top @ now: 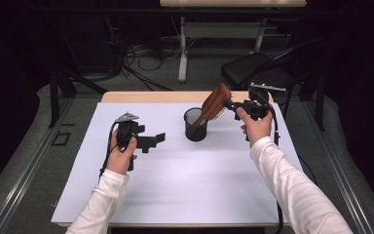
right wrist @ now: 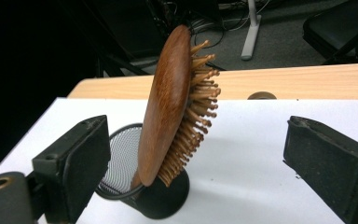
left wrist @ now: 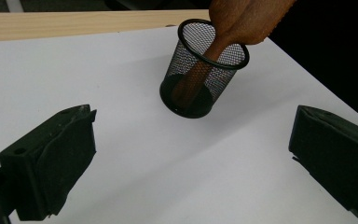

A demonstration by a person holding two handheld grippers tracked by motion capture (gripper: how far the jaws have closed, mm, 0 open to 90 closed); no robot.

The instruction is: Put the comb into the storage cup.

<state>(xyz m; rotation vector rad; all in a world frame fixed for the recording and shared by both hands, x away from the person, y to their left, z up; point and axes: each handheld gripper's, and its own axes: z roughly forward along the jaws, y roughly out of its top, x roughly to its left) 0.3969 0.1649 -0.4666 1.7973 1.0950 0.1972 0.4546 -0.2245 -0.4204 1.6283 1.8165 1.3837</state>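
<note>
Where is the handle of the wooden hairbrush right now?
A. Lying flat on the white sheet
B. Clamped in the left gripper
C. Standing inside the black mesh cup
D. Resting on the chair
C: the hairbrush leans with its handle down inside the mesh cup, its bristled head sticking out above the rim.

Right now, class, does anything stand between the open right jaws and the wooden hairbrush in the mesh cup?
Nothing visible does. The wooden hairbrush leans handle-down in the mesh cup, between the right gripper's open jaws, untouched by either pad.
</note>
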